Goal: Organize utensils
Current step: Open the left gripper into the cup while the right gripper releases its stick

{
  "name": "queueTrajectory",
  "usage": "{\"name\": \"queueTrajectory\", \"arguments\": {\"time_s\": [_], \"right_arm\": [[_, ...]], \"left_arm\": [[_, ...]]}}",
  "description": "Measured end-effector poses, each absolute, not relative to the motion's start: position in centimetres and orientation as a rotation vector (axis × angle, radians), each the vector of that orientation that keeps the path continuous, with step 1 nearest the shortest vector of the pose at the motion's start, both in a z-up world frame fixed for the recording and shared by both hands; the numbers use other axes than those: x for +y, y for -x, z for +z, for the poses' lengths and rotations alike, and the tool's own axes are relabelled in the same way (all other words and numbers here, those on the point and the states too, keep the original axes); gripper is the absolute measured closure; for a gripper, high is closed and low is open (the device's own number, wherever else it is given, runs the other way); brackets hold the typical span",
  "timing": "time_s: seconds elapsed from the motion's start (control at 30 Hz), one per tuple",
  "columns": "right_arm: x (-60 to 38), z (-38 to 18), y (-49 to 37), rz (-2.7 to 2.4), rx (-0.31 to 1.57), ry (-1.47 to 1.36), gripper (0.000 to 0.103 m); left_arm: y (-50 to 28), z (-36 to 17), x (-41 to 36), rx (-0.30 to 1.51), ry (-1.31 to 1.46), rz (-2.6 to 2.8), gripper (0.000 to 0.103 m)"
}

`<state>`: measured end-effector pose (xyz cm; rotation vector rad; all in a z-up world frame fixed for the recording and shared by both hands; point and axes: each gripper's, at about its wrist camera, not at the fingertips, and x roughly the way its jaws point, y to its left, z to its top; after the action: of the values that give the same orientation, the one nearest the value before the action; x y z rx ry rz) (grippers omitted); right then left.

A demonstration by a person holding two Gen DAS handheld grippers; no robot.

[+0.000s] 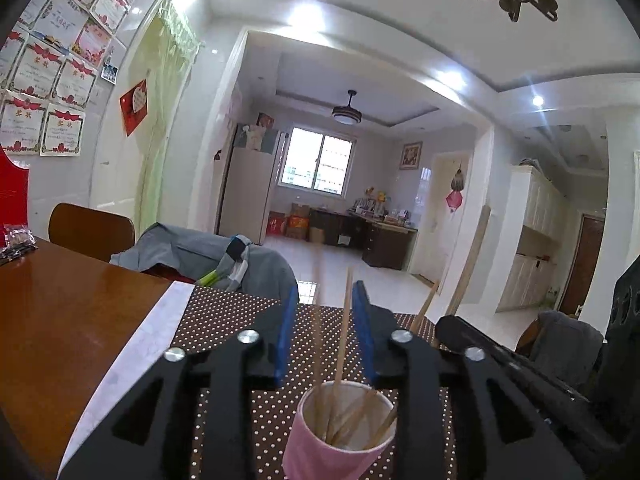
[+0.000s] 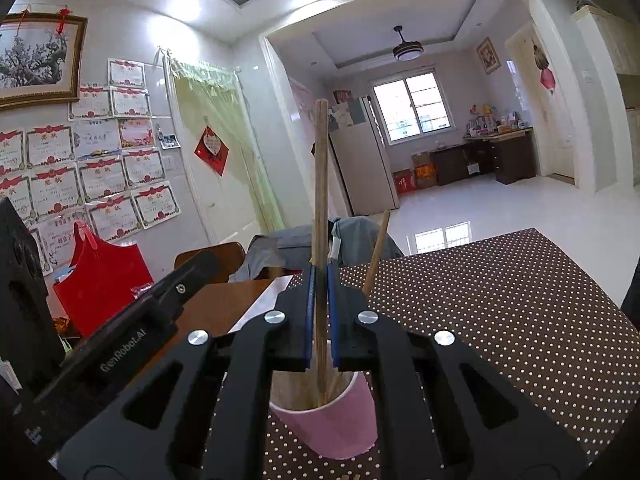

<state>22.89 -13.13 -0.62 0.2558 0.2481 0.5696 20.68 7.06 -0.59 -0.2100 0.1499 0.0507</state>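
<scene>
White "GenRobot.AI" lettering on the black left gripper body.

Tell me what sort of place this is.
Most likely a family home's dining area: a wooden table with a polka-dot mat, award certificates pinned to the wall, and a fridge in the room beyond.
</scene>
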Motion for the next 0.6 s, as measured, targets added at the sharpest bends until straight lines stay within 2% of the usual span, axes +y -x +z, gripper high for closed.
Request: {"name": "queueTrajectory", "arguments": {"time_s": [0.13, 0.37, 0.47, 0.6], "right_arm": [[-13.0, -0.7, -22.6, 0.568, 0.257, -0.251, 0.096], [-12.7, -0.9, -22.2, 0.566, 0.277, -0.236, 0.096], [-12.7, -1.2, -22.0, 0.559, 0.290, -0.231, 0.096], [-12.7, -1.3, -21.9, 0.541, 0.306, -0.220, 0.096]], "left_arm": [[-19.9, -0.3, 7.0, 0.158, 0.193, 0.062, 0.064], [-19.1, -0.3, 7.0, 0.183, 0.159, 0.078, 0.061], [-18.7, -0.3, 7.1, 0.197, 0.151, 0.086, 0.055], [-18.1, -0.4, 7.2, 0.217, 0.147, 0.092, 0.054]]}}
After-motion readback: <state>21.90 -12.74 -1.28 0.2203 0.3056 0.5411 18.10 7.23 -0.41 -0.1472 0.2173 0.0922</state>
